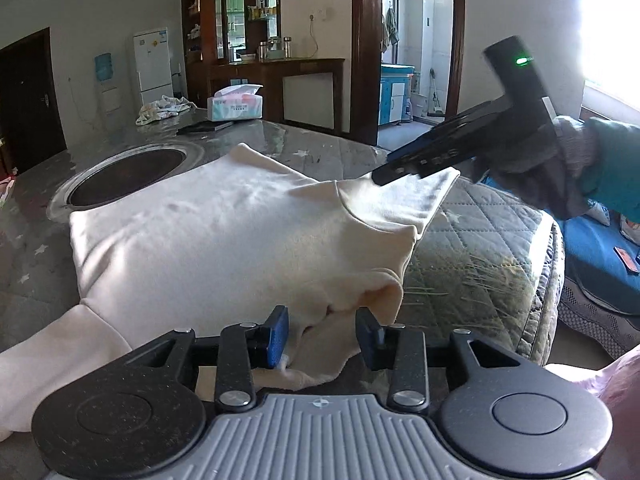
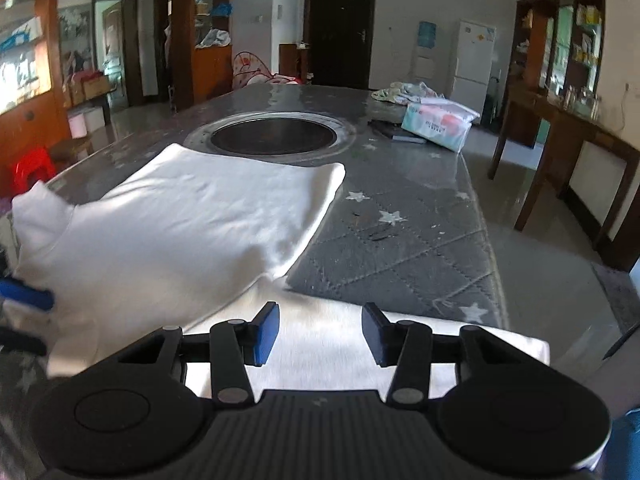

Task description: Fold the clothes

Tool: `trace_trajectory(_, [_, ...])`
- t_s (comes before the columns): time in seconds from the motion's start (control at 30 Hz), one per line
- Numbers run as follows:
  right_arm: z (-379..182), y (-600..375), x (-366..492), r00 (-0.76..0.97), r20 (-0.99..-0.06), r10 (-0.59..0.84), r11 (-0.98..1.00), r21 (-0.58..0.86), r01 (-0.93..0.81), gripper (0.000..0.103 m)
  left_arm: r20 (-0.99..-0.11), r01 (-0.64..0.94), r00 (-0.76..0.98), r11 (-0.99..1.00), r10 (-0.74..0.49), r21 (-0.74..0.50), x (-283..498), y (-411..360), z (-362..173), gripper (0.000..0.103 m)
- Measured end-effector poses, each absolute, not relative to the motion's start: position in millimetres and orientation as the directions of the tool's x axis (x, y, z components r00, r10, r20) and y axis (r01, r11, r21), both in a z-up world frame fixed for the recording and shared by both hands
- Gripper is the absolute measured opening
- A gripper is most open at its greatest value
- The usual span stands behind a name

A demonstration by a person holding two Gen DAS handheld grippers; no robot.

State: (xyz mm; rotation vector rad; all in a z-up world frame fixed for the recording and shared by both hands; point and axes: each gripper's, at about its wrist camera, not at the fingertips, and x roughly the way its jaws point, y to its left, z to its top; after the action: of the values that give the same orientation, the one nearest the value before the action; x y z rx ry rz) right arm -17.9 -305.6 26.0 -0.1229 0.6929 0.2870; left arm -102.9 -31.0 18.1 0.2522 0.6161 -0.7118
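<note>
Garment: a cream top (image 1: pixel 208 232) is laid flat on the quilted grey table cover (image 1: pixel 472 248), with a sleeve (image 2: pixel 328 344) stretched out towards the table's near edge
Left gripper (image 1: pixel 322 332): the jaws are spread apart, with a bunched fold of the cream cloth seen between the blue pads (image 1: pixel 279 334); whether the pads touch it cannot be told
Right gripper (image 2: pixel 320 334): the jaws are held wide open just above the sleeve, nothing being clamped
Round recess (image 2: pixel 274 136): a dark circular well is set into the table just beyond the garment's far edge
Tissue pack (image 2: pixel 438 122): it is placed well apart from the garment, beside a dark flat item (image 2: pixel 396 130)
Crumpled cloth (image 2: pixel 404 92): it is left at the table's far end
Surroundings: a white fridge (image 2: pixel 474 64) and a wooden side table (image 2: pixel 568 136) are seen beyond the table
</note>
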Motion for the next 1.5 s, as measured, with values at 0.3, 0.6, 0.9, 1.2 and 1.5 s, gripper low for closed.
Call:
trace_trajectory(0.3, [15.4, -332.2, -26.2, 0.756, -0.640, 0.134, 0.984, -0.003, -0.177, 0.052, -0.580, 0.654, 0.621, 0.756, -0.527, 0.013, -92.9, -31.0, 32.0, 0.047])
trace_trajectory(0.6, [5.9, -418.6, -53.1, 0.765, -0.643, -0.042, 0.983, 0.110, 0.146, 0.052, -0.570, 0.651, 0.623, 0.759, -0.535, -0.001, -84.9, -47.4, 33.2, 0.052])
trace_trajectory(0.9, [-12.9, -469.7, -56.2, 0.774, -0.630, 0.054, 0.891, 0.380, 0.248, 0.055, -0.579, 0.647, 0.626, 0.763, -0.522, 0.013, -88.0, -58.2, 32.8, 0.057])
trace_trajectory(1.2, [-45.2, -511.5, -56.8, 0.802, -0.551, 0.232, 0.670, 0.688, 0.279, 0.035, -0.595, 0.636, 0.630, 0.771, -0.499, 0.026, -88.3, -63.9, 30.8, 0.057])
trace_trajectory(1.5, [-30.2, -514.7, -63.1, 0.853, -0.478, 0.209, 0.680, 0.698, 0.225, 0.006, -0.605, 0.627, 0.629, 0.779, -0.488, 0.024, -87.6, -64.5, 27.4, 0.057])
